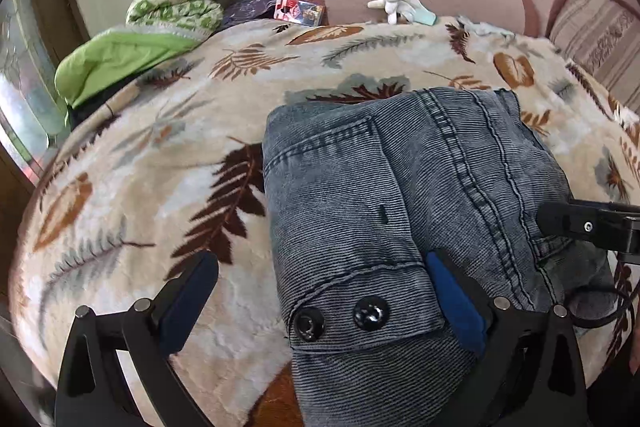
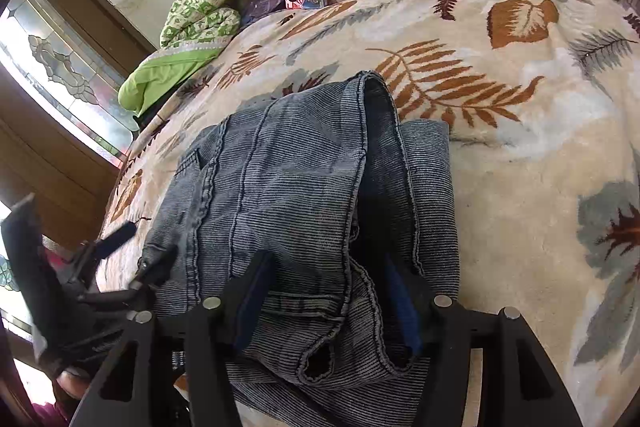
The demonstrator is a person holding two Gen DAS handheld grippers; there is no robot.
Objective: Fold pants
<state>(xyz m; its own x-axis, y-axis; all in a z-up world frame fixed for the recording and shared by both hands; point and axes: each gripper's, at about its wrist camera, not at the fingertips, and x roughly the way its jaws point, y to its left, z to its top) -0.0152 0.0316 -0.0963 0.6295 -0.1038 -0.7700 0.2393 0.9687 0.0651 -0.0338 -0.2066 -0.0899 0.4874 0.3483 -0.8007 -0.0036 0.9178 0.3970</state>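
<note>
Right gripper (image 2: 328,303) half-open astride the folded grey-blue corduroy pants (image 2: 304,195), apparently gripping nothing; left gripper (image 1: 320,299) wide open; lifting carelessly could snag and unfold layers.

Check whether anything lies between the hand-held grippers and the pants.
Nothing visible does. The left hand-held gripper straddles the waistband edge of the folded pants, and the right hand-held gripper has pants cloth directly between its open jaws. Only the leaf-print blanket lies underneath.

Pants (image 1: 400,207) on blanket (image 1: 160,187) (gloves (image 1: 400,7) behind).
</note>
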